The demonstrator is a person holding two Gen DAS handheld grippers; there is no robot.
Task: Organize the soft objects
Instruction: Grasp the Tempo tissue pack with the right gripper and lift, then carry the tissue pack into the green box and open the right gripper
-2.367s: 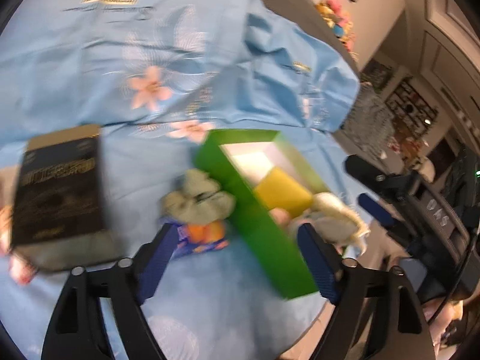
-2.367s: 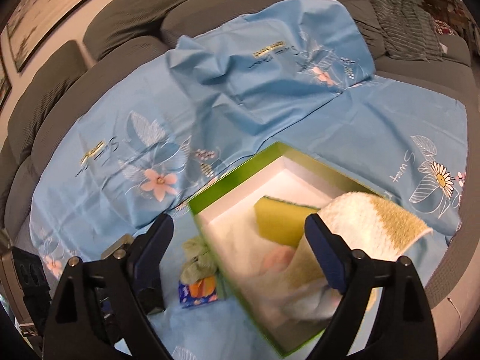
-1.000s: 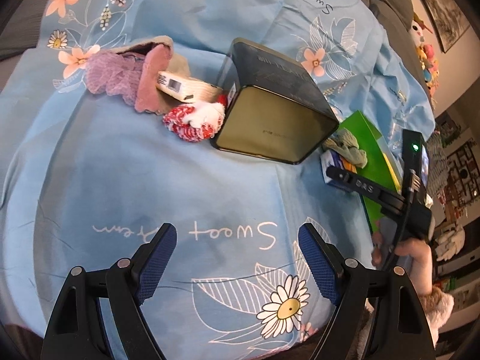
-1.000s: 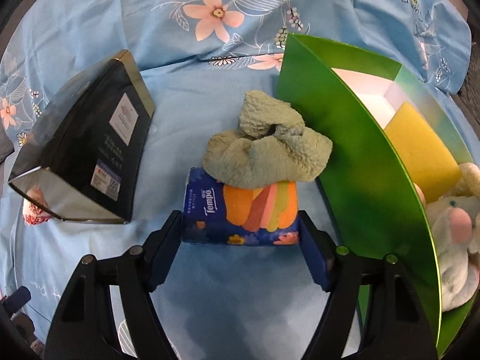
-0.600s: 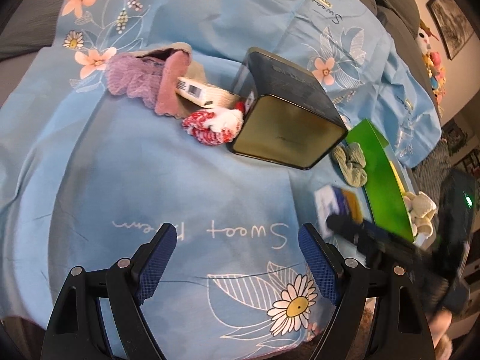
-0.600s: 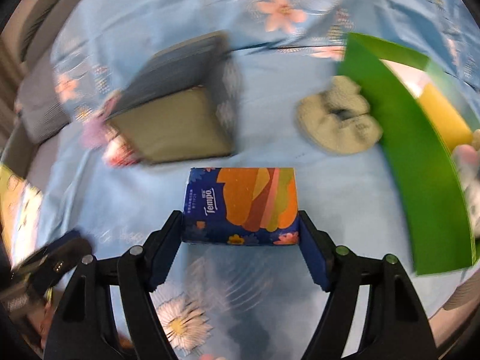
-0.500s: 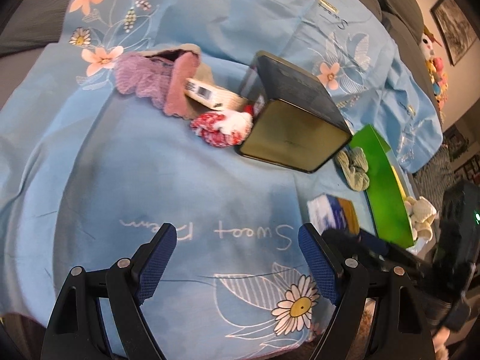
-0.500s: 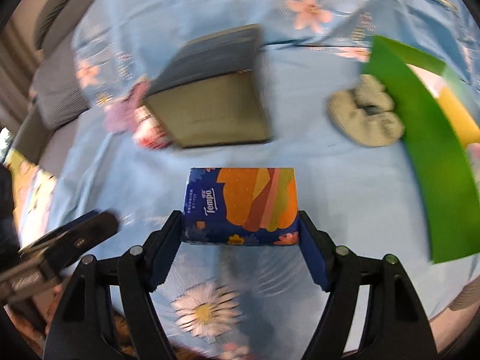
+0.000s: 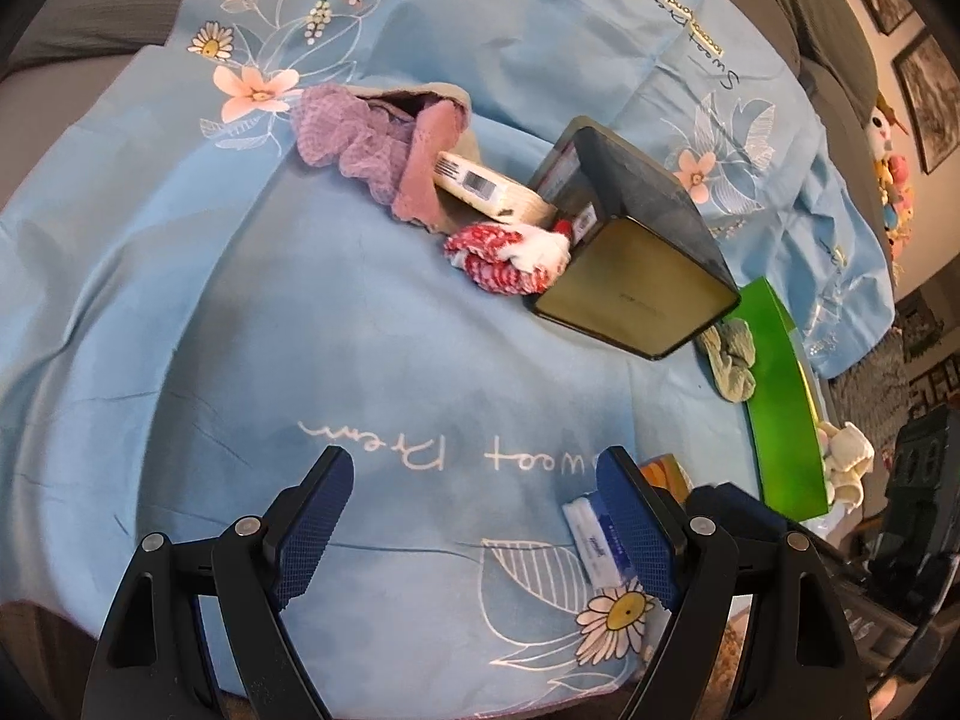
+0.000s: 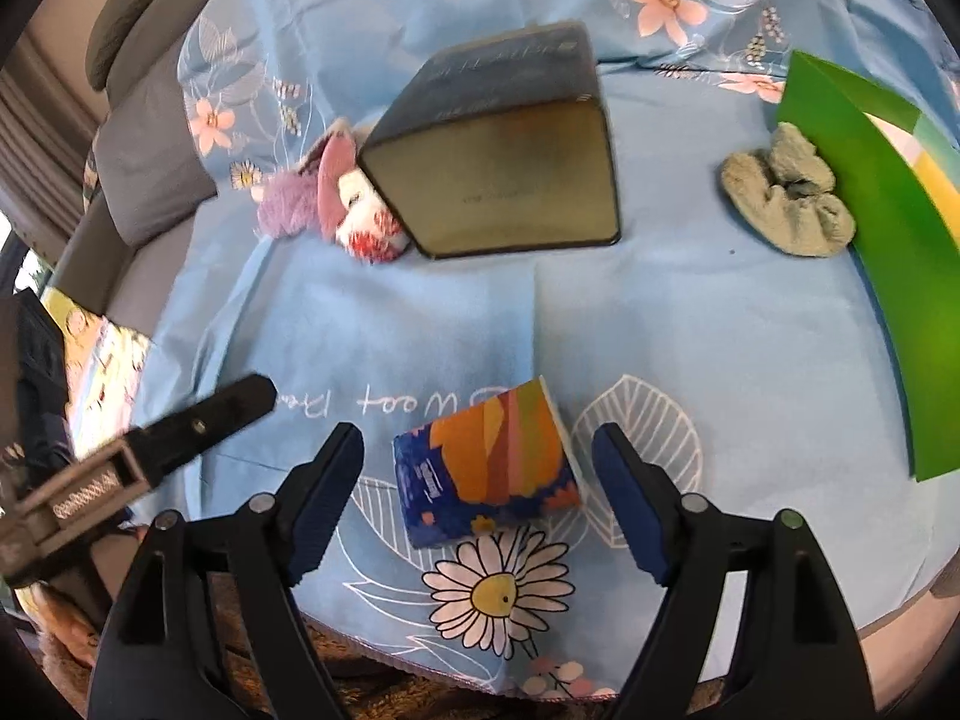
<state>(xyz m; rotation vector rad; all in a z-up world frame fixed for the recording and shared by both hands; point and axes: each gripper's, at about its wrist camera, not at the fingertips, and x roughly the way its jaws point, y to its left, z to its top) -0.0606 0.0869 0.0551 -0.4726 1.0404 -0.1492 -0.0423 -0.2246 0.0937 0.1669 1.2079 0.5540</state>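
Note:
A blue and orange tissue pack [image 10: 489, 459] lies on the blue sheet [image 10: 690, 324] between the fingers of my right gripper [image 10: 477, 474], which is open and not touching it. The pack also shows in the left wrist view [image 9: 591, 537]. My left gripper [image 9: 474, 510] is open and empty above the sheet. A grey-green sock [image 10: 789, 201] lies against the green box [image 10: 882, 210]. A red-white sock [image 9: 507, 252], purple cloth [image 9: 354, 132] and a white packet [image 9: 486, 186] lie by the dark box [image 9: 630, 252].
The dark box [image 10: 504, 150] lies on its side mid-sheet. The green box [image 9: 783, 396] holds a yellow sponge and a white plush [image 9: 846, 459]. The sheet's front edge is close under both grippers. Grey sofa cushions [image 10: 144, 150] lie beyond.
My right gripper has opened and let go of the tissue pack, which now lies on the sheet near the front edge. The left gripper has stayed open and shifted slightly.

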